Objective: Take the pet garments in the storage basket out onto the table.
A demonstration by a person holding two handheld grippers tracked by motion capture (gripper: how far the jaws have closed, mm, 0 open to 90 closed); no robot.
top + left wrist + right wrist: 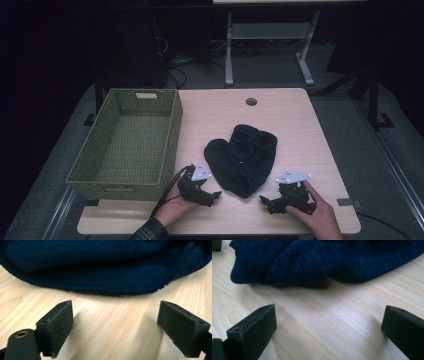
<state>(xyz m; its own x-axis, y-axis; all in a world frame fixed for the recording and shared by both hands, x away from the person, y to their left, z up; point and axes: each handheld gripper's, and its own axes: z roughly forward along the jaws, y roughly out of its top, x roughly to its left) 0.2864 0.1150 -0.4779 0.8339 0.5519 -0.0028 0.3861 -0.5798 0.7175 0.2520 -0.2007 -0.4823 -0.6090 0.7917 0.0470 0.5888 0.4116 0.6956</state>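
Dark room with grey floor (350,115). Light wooden table (300,130), frame centre. Green woven basket (170,135), left. Dark blue knit garment (242,157), centre. Left gripper (214,196) and right gripper (265,202), lower centre, jaws apart, empty, beside garment.

No readable text, label, brand or number anywhere.
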